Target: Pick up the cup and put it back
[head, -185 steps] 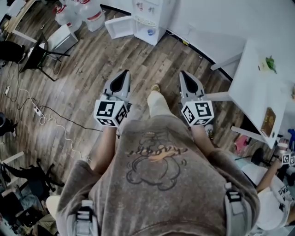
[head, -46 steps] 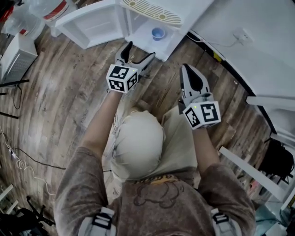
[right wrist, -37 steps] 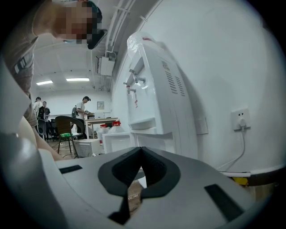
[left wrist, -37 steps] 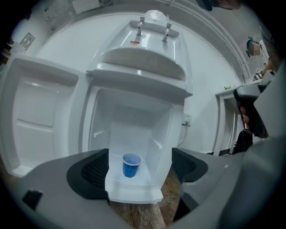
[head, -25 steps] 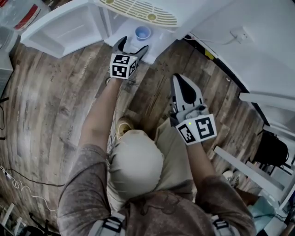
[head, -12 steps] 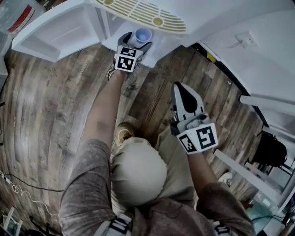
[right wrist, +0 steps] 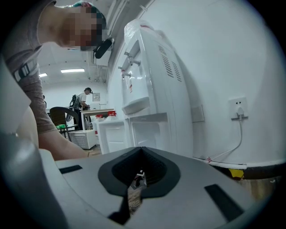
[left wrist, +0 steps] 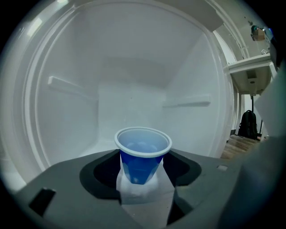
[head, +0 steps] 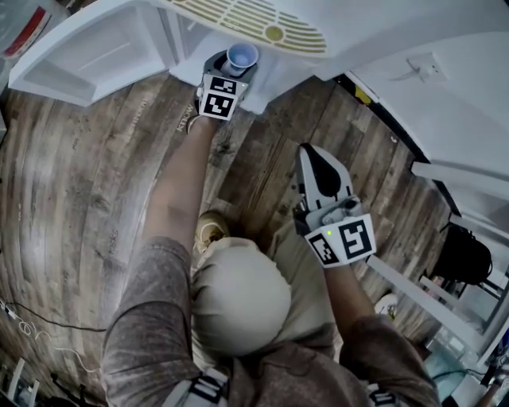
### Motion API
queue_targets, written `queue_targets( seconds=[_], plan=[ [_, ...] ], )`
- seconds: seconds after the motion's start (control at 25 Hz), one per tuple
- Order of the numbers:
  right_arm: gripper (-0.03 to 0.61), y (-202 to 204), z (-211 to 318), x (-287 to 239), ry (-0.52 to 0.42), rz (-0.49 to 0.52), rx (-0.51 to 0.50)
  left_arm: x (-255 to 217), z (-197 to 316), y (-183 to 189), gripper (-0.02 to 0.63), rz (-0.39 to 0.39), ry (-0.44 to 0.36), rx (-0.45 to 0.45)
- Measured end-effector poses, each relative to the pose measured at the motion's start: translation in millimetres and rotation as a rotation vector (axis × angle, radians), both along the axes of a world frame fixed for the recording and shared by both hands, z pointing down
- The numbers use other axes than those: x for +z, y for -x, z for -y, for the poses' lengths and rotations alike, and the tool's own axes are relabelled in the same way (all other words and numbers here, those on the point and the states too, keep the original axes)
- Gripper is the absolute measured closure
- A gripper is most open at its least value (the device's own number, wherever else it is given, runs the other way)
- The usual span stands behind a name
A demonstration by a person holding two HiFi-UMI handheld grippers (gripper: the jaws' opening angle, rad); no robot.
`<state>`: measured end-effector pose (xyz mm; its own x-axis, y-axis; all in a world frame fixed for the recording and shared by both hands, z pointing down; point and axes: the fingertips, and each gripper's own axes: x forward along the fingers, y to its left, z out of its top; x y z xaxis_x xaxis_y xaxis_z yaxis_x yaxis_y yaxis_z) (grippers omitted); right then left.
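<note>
A small blue cup (head: 242, 57) with a white rim stands inside the low cabinet (head: 274, 71) of a white water dispenser. My left gripper (head: 235, 65) reaches into that cabinet. Its jaws are closing on the cup (left wrist: 142, 156), which sits between them with both pads against its sides. The cup is upright. My right gripper (head: 307, 153) hangs over the wooden floor, well back from the cabinet. Its jaws (right wrist: 136, 185) are shut with nothing between them.
The cabinet door (head: 87, 56) stands swung open to the left. White cabinet walls (left wrist: 67, 89) close in round the left gripper. The dispenser's vented top (head: 250, 20) overhangs the cup. A wall socket with a cord (right wrist: 238, 114) is at the right. A person's knee (head: 238, 298) is below.
My left gripper has moved forward into the cabinet and its jaws have come together round the cup. The right gripper has stayed almost still.
</note>
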<state>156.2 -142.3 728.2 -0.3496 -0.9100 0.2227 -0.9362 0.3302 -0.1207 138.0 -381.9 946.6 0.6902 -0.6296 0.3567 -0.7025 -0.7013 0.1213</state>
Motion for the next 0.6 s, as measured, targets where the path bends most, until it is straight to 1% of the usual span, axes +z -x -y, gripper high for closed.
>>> queue_targets(
  seconds=[0.4,0.6],
  plan=[
    [0.575,-0.3,-0.5,2.3,-0.002,0.006,0.004,-7.1,-8.0,14.1,0.33,-0.02,0.007,-0.018],
    [0.575,2.8,-0.4,1.7,-0.012,0.015,-0.004,-32.3,-21.3,28.8,0.333,-0.03,-0.003,-0.007]
  ],
)
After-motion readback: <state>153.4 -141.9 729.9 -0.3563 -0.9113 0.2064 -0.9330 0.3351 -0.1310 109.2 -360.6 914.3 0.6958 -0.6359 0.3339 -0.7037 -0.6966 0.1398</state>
